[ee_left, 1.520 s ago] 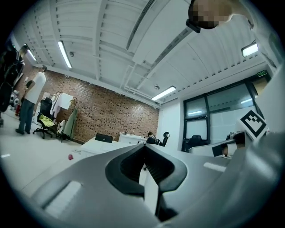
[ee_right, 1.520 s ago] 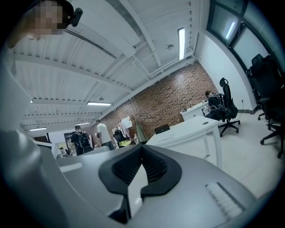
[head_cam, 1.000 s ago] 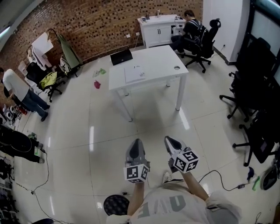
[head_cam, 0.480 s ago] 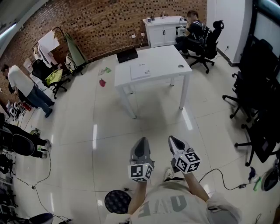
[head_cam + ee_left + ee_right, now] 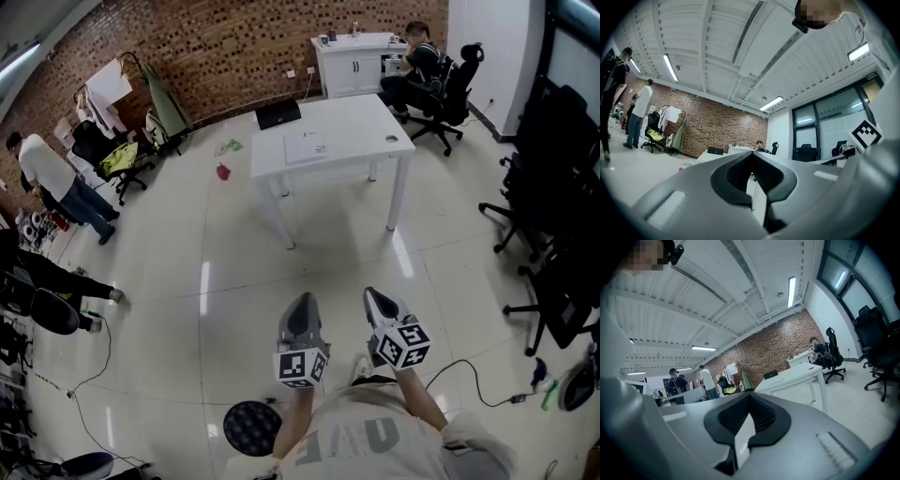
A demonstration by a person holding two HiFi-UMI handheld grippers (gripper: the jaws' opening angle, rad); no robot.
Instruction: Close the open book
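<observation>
The open book [image 5: 305,147] lies flat and pale on the white table [image 5: 361,131], far ahead across the floor. My left gripper [image 5: 300,310] and right gripper [image 5: 378,302] are held side by side near my body, well short of the table. Both point roughly level toward it. In the left gripper view the jaws [image 5: 752,154] meet at the tips with nothing between them. The right gripper view shows its jaws [image 5: 750,395] touching too, empty, with the table [image 5: 792,373] beyond.
A black laptop [image 5: 278,113] sits at the table's far edge. A person sits in an office chair [image 5: 441,75] by a white cabinet [image 5: 352,61]. Black chairs [image 5: 553,234] line the right side. People stand at the left [image 5: 56,187]. A cable [image 5: 469,380] lies on the floor.
The view has shifted a little: the table and book sit slightly further right and higher in the head view. Both grippers have stayed together, still shut.
</observation>
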